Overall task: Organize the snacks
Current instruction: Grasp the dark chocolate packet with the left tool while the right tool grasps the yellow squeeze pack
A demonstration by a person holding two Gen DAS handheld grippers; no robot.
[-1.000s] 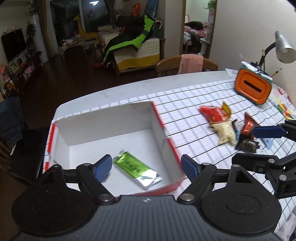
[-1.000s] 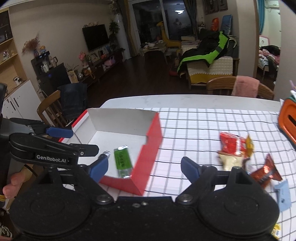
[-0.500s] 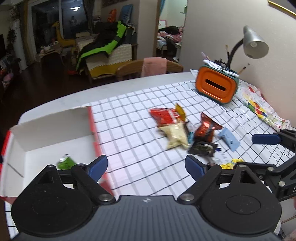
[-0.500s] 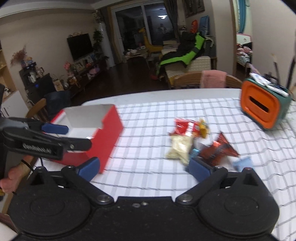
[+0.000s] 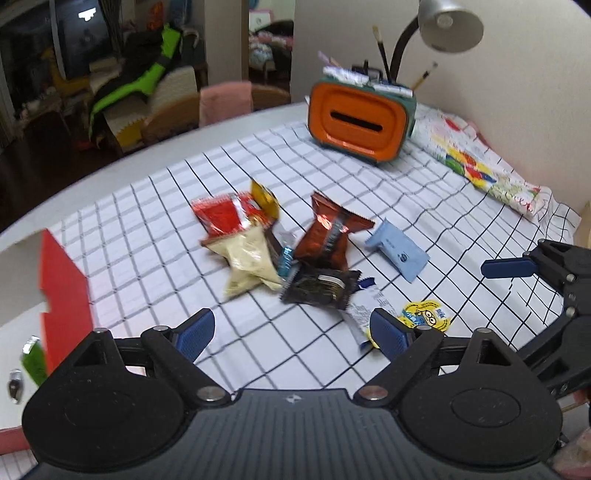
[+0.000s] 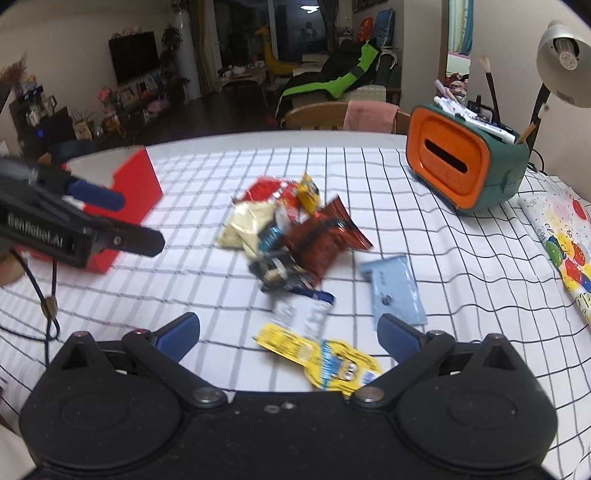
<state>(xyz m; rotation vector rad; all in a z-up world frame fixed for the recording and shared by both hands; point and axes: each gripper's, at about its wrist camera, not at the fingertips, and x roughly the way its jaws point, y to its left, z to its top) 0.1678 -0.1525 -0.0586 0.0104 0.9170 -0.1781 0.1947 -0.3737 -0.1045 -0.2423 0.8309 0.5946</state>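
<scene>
A pile of snack packets lies on the checked tablecloth: a red packet (image 5: pixel 221 216), a cream one (image 5: pixel 251 262), a brown-red one (image 5: pixel 328 236), a dark one (image 5: pixel 317 288) and a light blue one (image 5: pixel 399 251). My left gripper (image 5: pixel 291 332) hangs open just short of the dark packet, holding nothing. My right gripper (image 6: pixel 288 336) is open over a yellow cartoon packet (image 6: pixel 332 362) and a white-blue packet (image 6: pixel 303 314), touching neither. The red box (image 6: pixel 136 188) stands at the left, with a green packet (image 5: pixel 33 360) inside it.
An orange and green tissue holder (image 5: pixel 358 122) with pens stands behind the pile, under a desk lamp (image 5: pixel 450 22). A colourful patterned bag (image 5: pixel 487 173) lies along the right edge. A chair with a pink cloth (image 5: pixel 225 99) stands beyond the table.
Both grippers have swung right from the red box to the snack pile and dropped lower. Their jaws stand wider. The box has slid to the left edge of both views.
</scene>
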